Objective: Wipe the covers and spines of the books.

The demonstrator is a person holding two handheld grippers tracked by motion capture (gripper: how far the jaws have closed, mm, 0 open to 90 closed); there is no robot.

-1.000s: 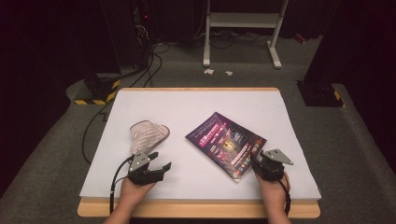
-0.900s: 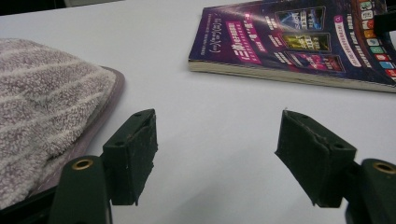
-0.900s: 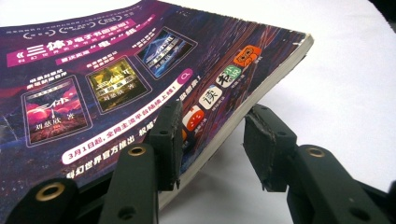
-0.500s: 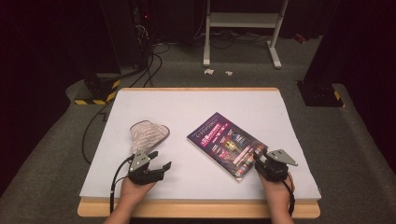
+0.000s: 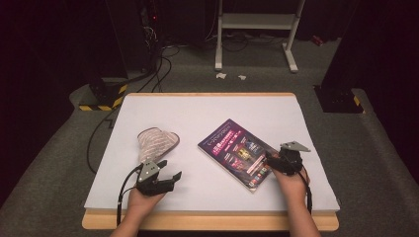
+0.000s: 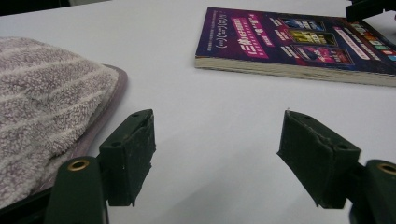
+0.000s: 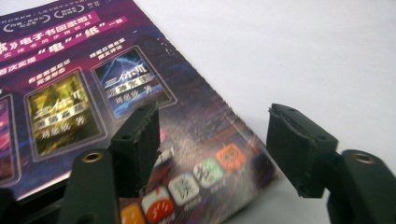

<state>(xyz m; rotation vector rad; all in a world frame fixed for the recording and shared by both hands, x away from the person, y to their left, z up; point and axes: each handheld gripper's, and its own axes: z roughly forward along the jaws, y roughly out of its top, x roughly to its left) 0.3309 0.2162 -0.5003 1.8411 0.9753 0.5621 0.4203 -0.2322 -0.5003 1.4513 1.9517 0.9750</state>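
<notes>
The jaws of the right gripper [image 5: 269,160] stand apart, having just been opening; in the right gripper view they straddle the near corner of the book [image 7: 88,112], one jaw over the cover and the other over the bare table [image 7: 299,51] beyond the edge, with neither pad pressing on it. The book lies flat on the white table at the right of the middle, turned at a slant, its purple cover upward. The jaws of the left gripper [image 5: 170,170] are likewise held apart with nothing between them, resting low just beside a folded striped towel [image 5: 155,142], which lies at the left, well apart from the book.

The step in hand is judged to be a fresh grip on the book's corner. For this to be done well, one jaw should be slid under the cover or page edge while the other is kept on top, and the jaws closed only once the edge sits squarely between the pads. The book should be kept from sliding.
</notes>
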